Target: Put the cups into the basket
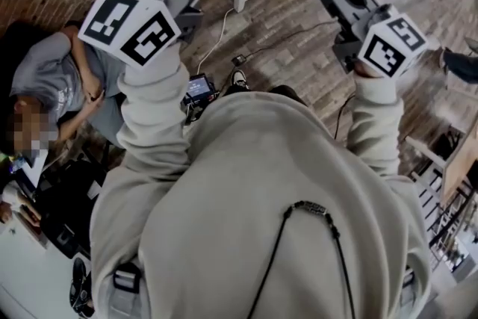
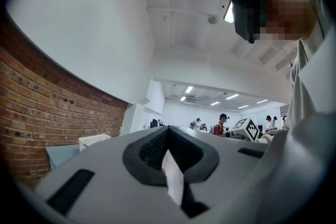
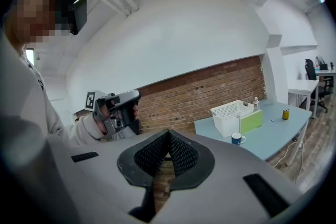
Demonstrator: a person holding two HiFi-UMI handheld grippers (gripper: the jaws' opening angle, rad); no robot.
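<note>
Beige sleeves [image 1: 153, 123] hold the left gripper [image 2: 168, 130] and the right gripper [image 3: 168, 134] up in front of the body. Each has its jaws pressed together on nothing. Beyond them lies wooden floor [image 1: 299, 33], then the pale blue surface [image 3: 275, 131]. On it a blue cup [image 3: 238, 138] stands just in front of the white basket [image 3: 231, 115], outside it, so I judge the job not yet begun, with the approach coming first. To do it well, spread the jaws before reaching the cup, come in level at its side, then lift clear of the basket's rim. Only the right gripper view shows cup and basket. The head view catches just a corner of the surface, and the left gripper view faces a brick wall [image 2: 52, 118] and a distant room.
</note>
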